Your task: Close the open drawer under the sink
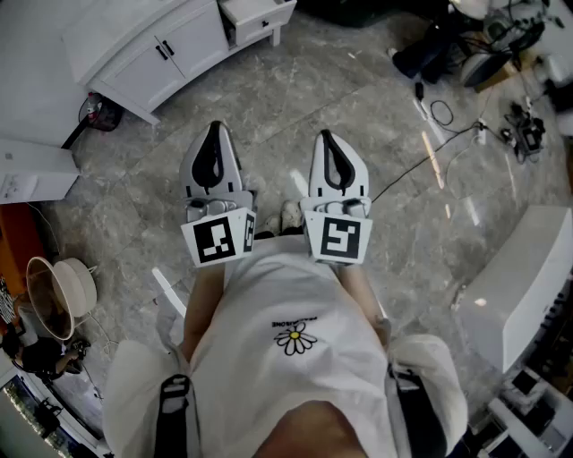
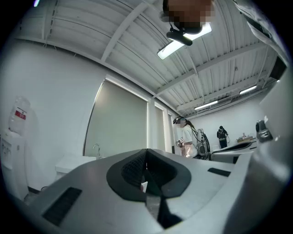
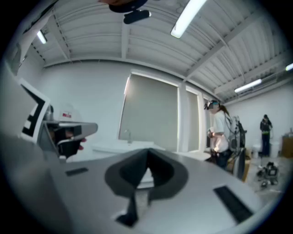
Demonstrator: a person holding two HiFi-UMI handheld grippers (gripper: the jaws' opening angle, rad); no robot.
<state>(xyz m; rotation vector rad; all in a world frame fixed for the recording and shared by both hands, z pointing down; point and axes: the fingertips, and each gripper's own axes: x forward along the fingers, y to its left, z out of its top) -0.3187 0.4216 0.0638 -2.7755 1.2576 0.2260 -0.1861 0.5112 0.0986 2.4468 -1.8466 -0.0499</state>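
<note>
The white sink cabinet (image 1: 152, 45) stands at the far left of the head view, across the marble floor. Its drawer (image 1: 255, 13) juts out open at the cabinet's right end. My left gripper (image 1: 215, 127) and right gripper (image 1: 324, 134) are held side by side in front of my body and point toward the cabinet, well short of it. Both are shut with nothing between their jaws. In the left gripper view the left gripper (image 2: 146, 157) points at the sink's faucet (image 2: 96, 148). Past the right gripper (image 3: 147, 157), the right gripper view shows the sink counter (image 3: 119, 148).
Cables and equipment (image 1: 501, 54) lie on the floor at the far right. A white slanted unit (image 1: 528, 277) stands at the right and a white box (image 1: 27, 170) at the left. Another person (image 3: 219, 132) stands further off to the right of the sink.
</note>
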